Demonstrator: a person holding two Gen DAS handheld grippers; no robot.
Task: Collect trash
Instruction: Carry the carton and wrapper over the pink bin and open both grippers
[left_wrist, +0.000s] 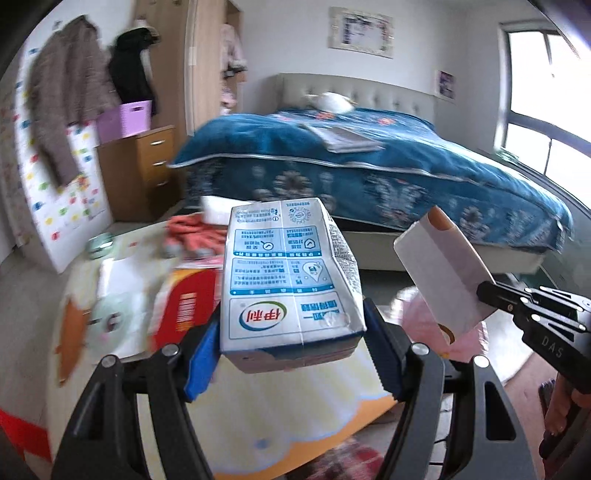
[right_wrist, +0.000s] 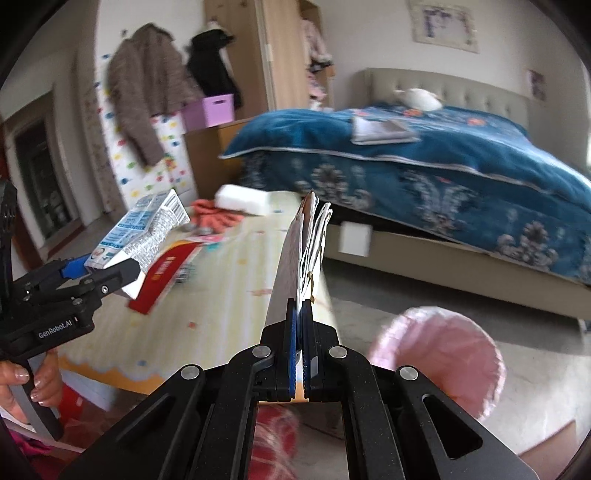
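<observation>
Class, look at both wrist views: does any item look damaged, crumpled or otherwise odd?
Yes. The milk carton clamped in the left gripper is creased and dented along its right side. The flattened white paper packet held by the right gripper looks squashed thin.

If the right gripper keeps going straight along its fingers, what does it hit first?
The right gripper, shut on a flat paper sleeve, points across the far right corner of the patterned table toward the bed. Beyond the sleeve nothing shows before the bed's base, though depth is unclear.
</observation>
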